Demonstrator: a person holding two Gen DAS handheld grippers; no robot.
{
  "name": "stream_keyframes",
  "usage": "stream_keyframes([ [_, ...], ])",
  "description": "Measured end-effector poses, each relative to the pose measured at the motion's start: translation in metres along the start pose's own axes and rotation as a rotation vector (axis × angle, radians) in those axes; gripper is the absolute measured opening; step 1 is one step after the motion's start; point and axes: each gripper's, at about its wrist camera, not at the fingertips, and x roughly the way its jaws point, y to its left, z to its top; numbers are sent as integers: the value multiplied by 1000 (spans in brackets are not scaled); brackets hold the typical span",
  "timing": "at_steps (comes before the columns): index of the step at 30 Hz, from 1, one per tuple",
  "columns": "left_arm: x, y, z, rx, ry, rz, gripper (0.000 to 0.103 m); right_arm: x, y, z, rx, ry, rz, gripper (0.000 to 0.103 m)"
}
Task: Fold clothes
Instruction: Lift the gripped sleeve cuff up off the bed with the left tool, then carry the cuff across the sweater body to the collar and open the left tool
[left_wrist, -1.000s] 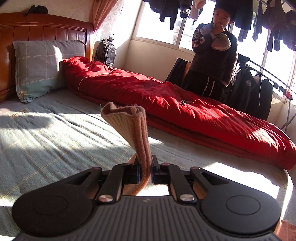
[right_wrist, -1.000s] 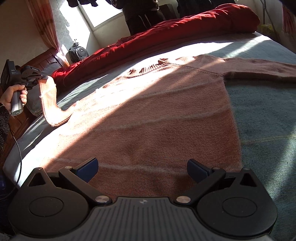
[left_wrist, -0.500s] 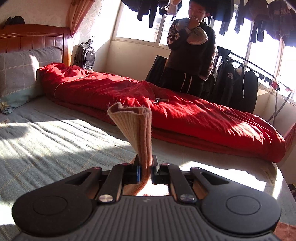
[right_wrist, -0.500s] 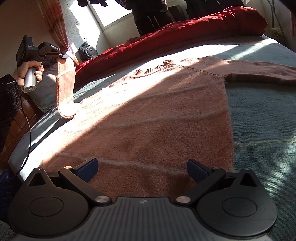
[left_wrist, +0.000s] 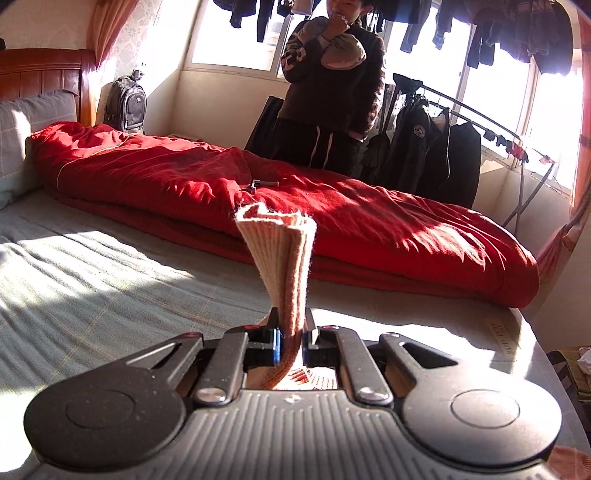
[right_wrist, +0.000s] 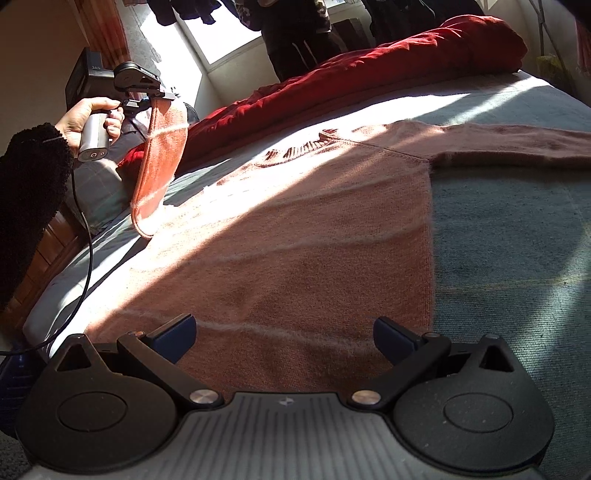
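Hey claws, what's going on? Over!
Left claw shut on sweater sleeve, lifted. Right claw open above sweater. Nothing in the way.

The sweater (right_wrist: 295, 229) is only partly shown: its hem is hidden behind the right gripper (right_wrist: 284, 338) body at the near edge, and its right sleeve (right_wrist: 517, 144) runs off the right edge. In the left wrist view only the ribbed cuff (left_wrist: 280, 254) shows; where it passes between the left gripper (left_wrist: 291, 341) pads is covered by them. The small metal object (left_wrist: 258, 184) on the red quilt (left_wrist: 369, 221) is too small to identify. The standing person (left_wrist: 328, 103) is cut at the top edge, and the legs are hidden behind the quilt. The window panes (left_wrist: 554, 122) are washed out by glare.
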Motion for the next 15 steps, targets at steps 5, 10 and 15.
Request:
stream_keyframes([
  [5,11,-27,-13,25,26,-32,7,-4,-9,-1,23,-7,-2,103],
  [10,22,-57,-29,80,59,-54,7,-6,-12,-3,30,-5,3,103],
  [15,33,-79,-46,120,96,-74,7,-4,-16,-6,44,1,14,103],
])
